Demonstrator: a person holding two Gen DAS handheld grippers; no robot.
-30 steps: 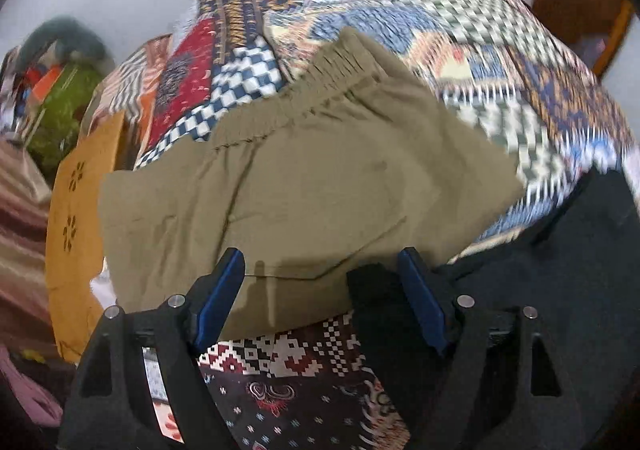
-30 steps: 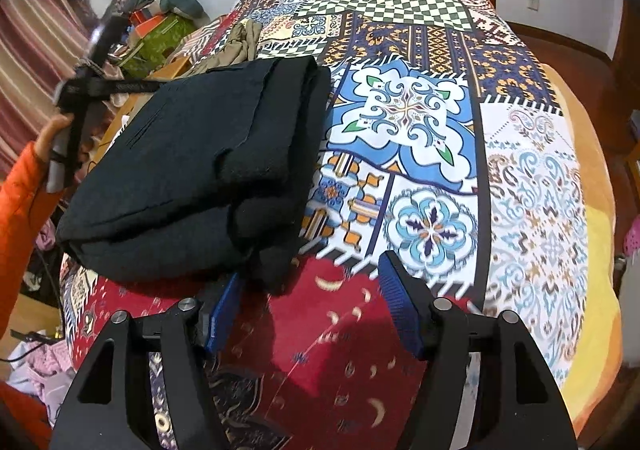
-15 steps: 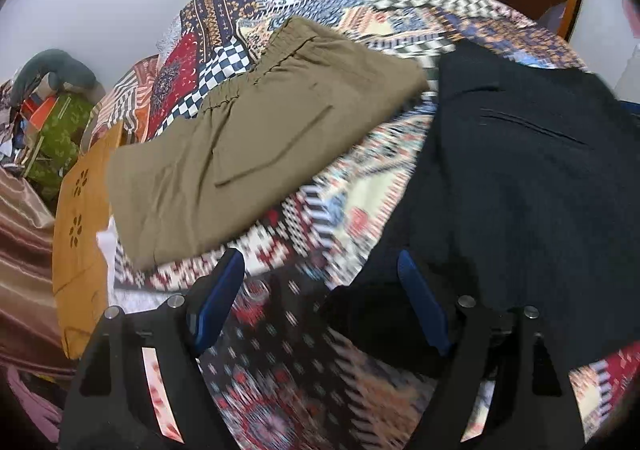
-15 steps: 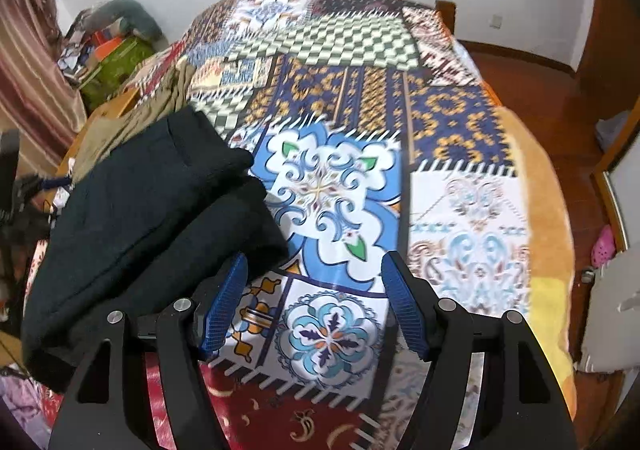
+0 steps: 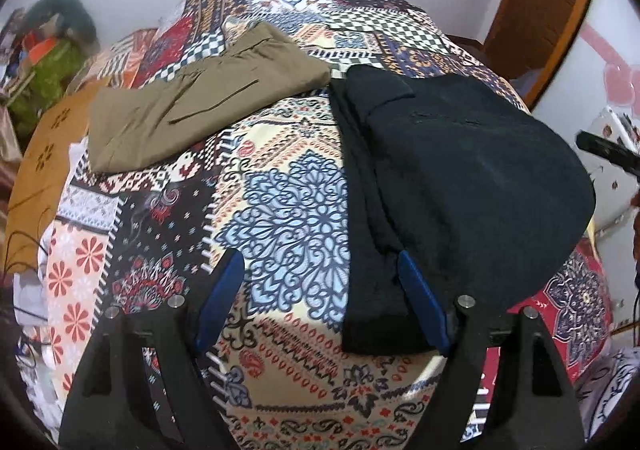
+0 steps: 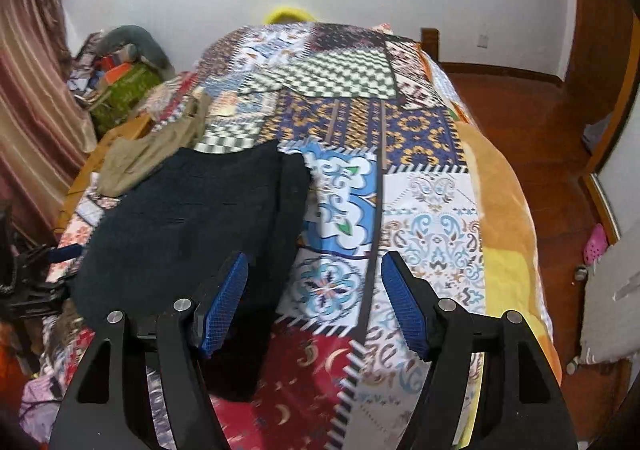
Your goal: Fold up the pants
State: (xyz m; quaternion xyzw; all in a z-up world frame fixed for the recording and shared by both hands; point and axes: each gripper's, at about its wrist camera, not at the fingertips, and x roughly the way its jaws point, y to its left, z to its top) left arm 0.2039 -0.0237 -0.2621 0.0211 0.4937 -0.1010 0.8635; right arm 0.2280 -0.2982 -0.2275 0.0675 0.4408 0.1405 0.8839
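Note:
Folded black pants (image 5: 464,186) lie on the patchwork bedspread (image 5: 280,210); they also show in the right wrist view as the black pants (image 6: 192,218). Folded olive pants (image 5: 192,98) rest further back to the left, seen again as the olive pants (image 6: 152,154). My left gripper (image 5: 320,302) hovers open above the bedspread, its right finger over the near edge of the black pants, nothing between the pads. My right gripper (image 6: 314,302) stands open over the bedspread (image 6: 420,210) beside the black pants' right edge, holding nothing.
A wooden bed frame edge (image 5: 36,154) runs along the left. Cluttered bags and boxes (image 6: 120,74) sit by a striped curtain (image 6: 32,98). Wooden floor (image 6: 560,154) and a door (image 5: 544,6) lie to the right. The other gripper's tip (image 5: 608,154) shows at the far right.
My left gripper has swung right, away from the olive pants, until the black pants fill the right of its view. My right gripper has risen and drawn back from the black pants.

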